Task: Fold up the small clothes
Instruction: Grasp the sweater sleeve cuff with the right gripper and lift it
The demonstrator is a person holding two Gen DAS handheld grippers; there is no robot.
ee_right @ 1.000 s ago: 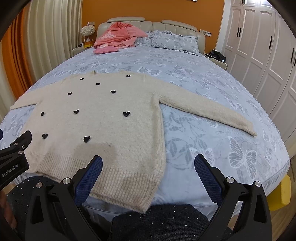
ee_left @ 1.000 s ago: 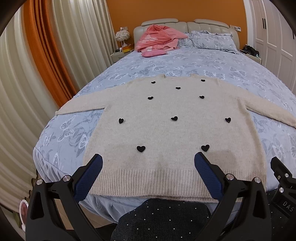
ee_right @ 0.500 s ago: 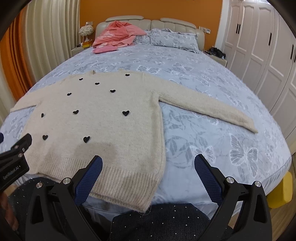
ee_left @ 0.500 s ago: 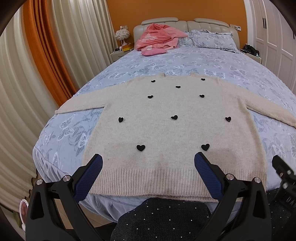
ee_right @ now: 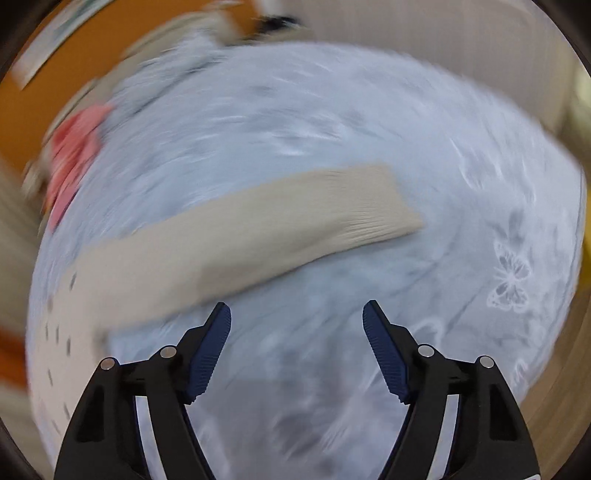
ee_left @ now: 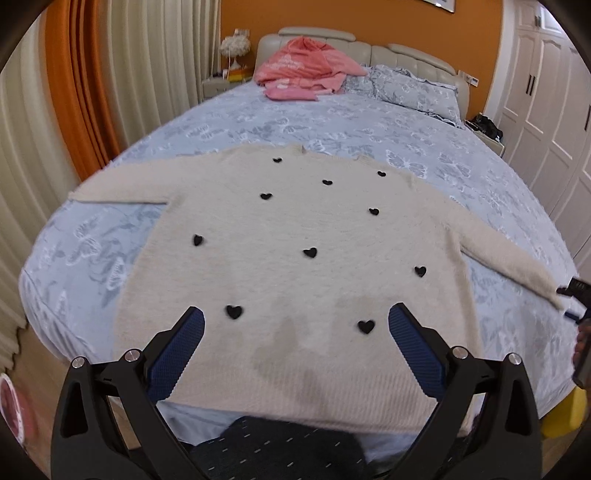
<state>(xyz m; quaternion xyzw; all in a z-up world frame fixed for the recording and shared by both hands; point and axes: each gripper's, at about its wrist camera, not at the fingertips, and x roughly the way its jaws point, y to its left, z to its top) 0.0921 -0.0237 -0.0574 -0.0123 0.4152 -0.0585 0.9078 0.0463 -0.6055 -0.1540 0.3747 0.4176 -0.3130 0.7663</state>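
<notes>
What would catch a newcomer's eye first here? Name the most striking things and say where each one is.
A cream sweater dotted with black hearts lies spread flat across the near end of the blue butterfly-print bed, sleeves out to both sides. A pink garment is heaped by the headboard, against an orange wall. In the blurred right wrist view, the open right hand-held gripper hangs beside the sweater's outstretched sleeve.

A cream knitted sweater with black hearts lies flat on the blue butterfly-print bedspread, sleeves spread to both sides. Behind it, a pink garment lies at the padded headboard, left of a pillow.
</notes>
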